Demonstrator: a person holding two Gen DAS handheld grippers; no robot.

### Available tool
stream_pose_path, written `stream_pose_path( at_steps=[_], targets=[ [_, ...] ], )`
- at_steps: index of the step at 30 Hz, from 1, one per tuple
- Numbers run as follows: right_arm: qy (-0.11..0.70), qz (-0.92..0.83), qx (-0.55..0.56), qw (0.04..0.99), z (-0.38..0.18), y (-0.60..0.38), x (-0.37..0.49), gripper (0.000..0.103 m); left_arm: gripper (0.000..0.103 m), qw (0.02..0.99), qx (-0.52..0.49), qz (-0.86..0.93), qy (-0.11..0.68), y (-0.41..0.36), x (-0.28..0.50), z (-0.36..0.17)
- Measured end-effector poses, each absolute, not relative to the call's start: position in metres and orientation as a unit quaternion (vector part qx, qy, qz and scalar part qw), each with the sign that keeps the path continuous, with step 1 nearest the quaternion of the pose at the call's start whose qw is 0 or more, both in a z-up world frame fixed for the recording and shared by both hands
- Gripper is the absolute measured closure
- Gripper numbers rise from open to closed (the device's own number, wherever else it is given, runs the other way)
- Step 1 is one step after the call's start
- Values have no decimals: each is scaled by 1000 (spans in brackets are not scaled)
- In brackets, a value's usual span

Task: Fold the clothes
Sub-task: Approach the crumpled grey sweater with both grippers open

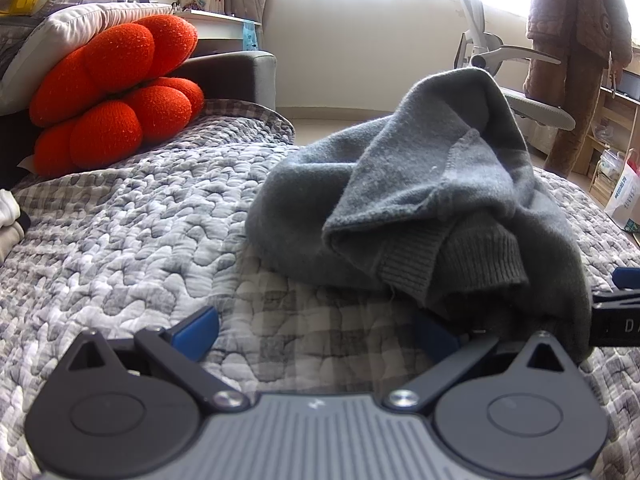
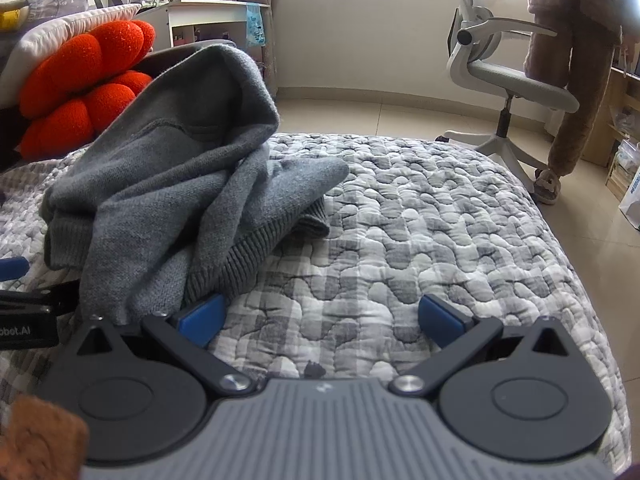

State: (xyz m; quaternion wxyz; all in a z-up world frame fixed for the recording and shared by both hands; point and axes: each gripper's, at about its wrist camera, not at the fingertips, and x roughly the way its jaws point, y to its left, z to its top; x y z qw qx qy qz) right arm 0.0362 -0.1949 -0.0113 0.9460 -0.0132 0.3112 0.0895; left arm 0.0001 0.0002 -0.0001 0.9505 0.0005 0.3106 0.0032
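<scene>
A grey knit sweater (image 1: 420,208) lies crumpled in a heap on the quilted bed, ribbed hems toward me. My left gripper (image 1: 316,332) is open just in front of it, low over the quilt; the sweater's ribbed edge drapes over its right finger. In the right wrist view the same sweater (image 2: 172,184) fills the left half. My right gripper (image 2: 320,322) is open over bare quilt, its left finger touching the sweater's ribbed hem. Each gripper shows at the edge of the other's view.
The bed carries a grey-white checked quilt (image 2: 420,216). An orange flower cushion (image 1: 112,92) leans at the back left. A white office chair (image 2: 504,80) and a person in brown clothes (image 2: 572,60) stand beyond the bed's far right corner. Folded light cloth (image 1: 10,220) sits far left.
</scene>
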Motion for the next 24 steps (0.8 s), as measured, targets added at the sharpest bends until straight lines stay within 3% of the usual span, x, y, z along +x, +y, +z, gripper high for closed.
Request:
stream_pose_path(
  at_steps=[14, 24],
  targets=[
    [336, 64, -25, 939, 2, -175, 16, 0, 0, 955, -20, -2, 297, 14, -8, -2],
    [275, 76, -48, 957, 32, -186, 5, 0, 0, 956, -23, 5, 294, 29, -10, -2]
  ],
)
